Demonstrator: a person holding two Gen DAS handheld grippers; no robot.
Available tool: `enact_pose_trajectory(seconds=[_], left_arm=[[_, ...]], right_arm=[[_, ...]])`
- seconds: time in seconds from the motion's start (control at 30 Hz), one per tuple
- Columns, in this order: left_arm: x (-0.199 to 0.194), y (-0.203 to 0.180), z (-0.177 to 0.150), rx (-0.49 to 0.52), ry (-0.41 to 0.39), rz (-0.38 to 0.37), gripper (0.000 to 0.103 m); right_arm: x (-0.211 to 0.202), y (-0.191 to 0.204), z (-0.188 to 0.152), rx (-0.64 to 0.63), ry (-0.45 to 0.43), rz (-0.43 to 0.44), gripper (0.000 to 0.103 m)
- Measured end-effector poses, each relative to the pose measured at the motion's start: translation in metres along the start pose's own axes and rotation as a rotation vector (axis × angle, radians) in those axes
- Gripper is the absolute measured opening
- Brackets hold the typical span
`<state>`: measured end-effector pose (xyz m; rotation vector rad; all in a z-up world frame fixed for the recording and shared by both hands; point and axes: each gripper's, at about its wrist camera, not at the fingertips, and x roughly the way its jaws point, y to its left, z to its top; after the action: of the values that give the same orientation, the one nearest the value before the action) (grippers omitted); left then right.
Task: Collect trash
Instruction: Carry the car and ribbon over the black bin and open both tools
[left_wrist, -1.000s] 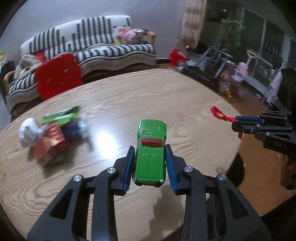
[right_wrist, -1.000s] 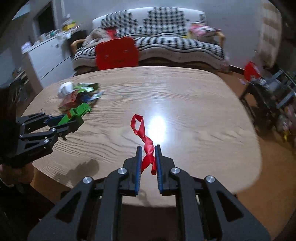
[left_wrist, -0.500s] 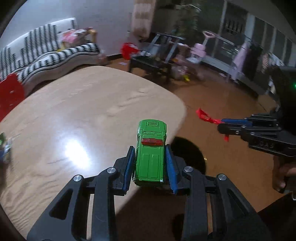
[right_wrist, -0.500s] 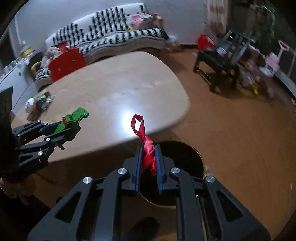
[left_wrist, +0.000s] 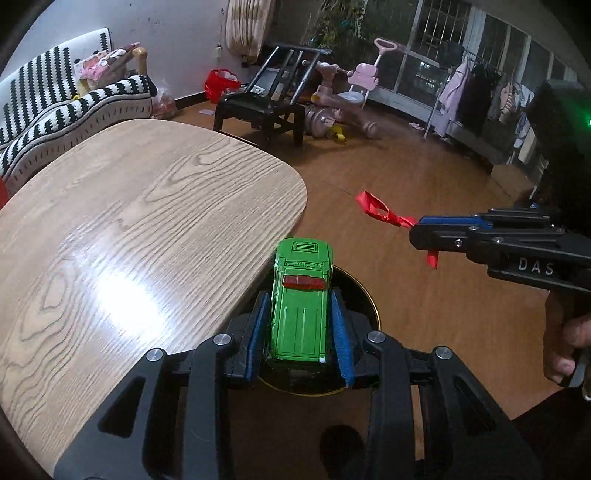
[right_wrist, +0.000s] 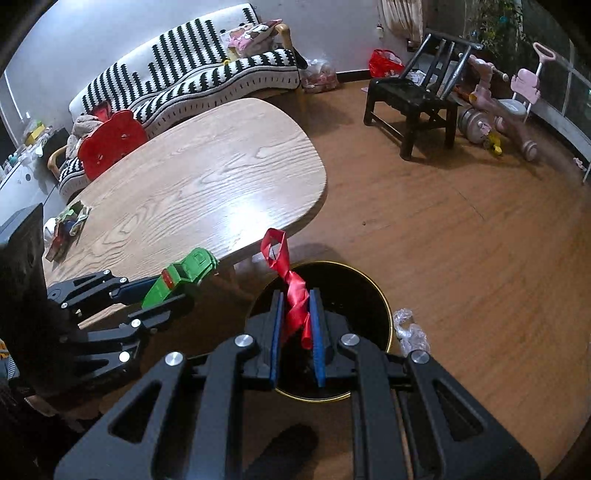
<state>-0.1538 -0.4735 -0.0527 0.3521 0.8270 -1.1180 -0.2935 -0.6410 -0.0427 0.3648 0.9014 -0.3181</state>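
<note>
My left gripper (left_wrist: 299, 306) is shut on a green toy car (left_wrist: 300, 301) and holds it above a round black bin (left_wrist: 364, 302) with a gold rim, just past the table's edge. My right gripper (right_wrist: 297, 321) is shut on a red ribbon (right_wrist: 291, 291) and holds it over the same bin (right_wrist: 354, 291) on the floor. The right gripper also shows in the left wrist view (left_wrist: 421, 230), with the ribbon (left_wrist: 380, 212) sticking out. The left gripper shows in the right wrist view (right_wrist: 162, 293), with the car (right_wrist: 184, 273).
The wooden table (right_wrist: 207, 184) lies to the left, with a pile of wrappers (right_wrist: 64, 229) at its far end. A crumpled clear plastic piece (right_wrist: 410, 330) lies on the floor right of the bin. A black chair (right_wrist: 413, 99), a striped sofa (right_wrist: 192, 74) and a pink tricycle (right_wrist: 506, 99) stand beyond.
Both grippers have swung right, off the table, and now hang over the bin on the floor. Each still holds its object.
</note>
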Motion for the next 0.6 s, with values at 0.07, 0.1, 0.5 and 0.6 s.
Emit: enact_pose_trajectory(seconds=[0.07,0.1,0.5,0.6], left_arm=[[0.003,-0.001,0.001,0.0,0.007,-0.004,0.032],[0.006,-0.001,0.003,0.0,0.009,-0.003,0.032],[0.024,-0.01,0.005,0.032,0.043,-0.026,0.035],[0.025,-0.012,0.005,0.033,0.041,-0.033,0.062]], right_arm=[[0.002,-0.002,0.0,0.004,0.006,-0.004,0.015],[0.003,-0.003,0.0,0.007,0.008,-0.004,0.015],[0.012,-0.01,0.001,0.026,0.025,-0.012,0.017],[0.009,-0.012,0.002,0.034,0.001,-0.019,0.085]])
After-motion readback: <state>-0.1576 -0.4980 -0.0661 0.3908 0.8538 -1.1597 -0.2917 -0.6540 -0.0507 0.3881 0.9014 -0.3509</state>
